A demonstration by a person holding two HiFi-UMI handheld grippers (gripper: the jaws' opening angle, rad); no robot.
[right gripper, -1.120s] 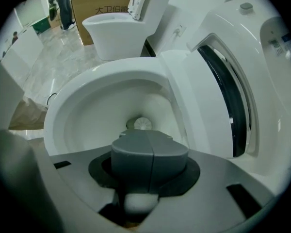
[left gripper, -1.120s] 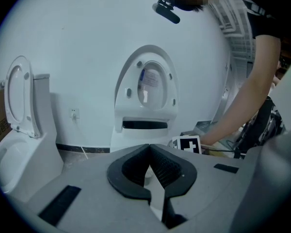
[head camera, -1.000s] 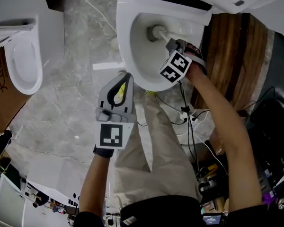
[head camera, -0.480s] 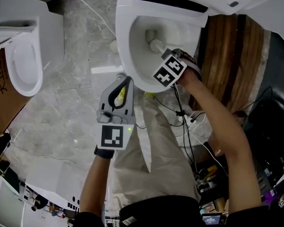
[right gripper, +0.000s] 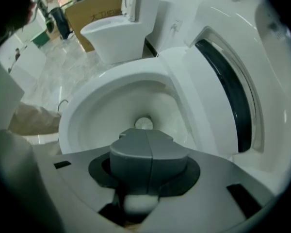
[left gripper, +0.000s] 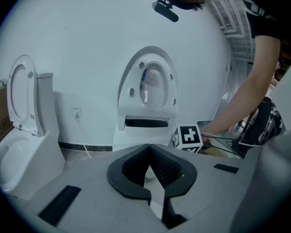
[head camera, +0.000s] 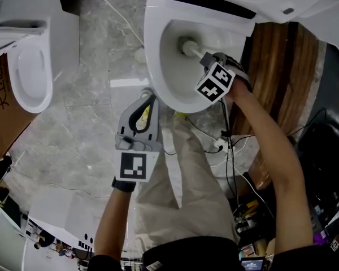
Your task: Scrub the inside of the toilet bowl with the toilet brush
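White porcelain of the toilet bowl [head camera: 158, 66] curves round the toilet brush [head camera: 187, 46], whose head sits low by the far inner wall, ahead and a little left of my right claw [head camera: 208, 60]. The handle runs straight back from the head into that claw, which is clamped tight on it. My left claw [head camera: 148, 95] hangs outside the near rim, jaws together on nothing, so I judge the scrubbing falls to the right.

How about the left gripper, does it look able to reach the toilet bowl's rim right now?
Probably yes. The left gripper, shut and empty, hangs right beside the toilet bowl's near rim with nothing between them; the right gripper and toilet brush work farther inside the bowl.
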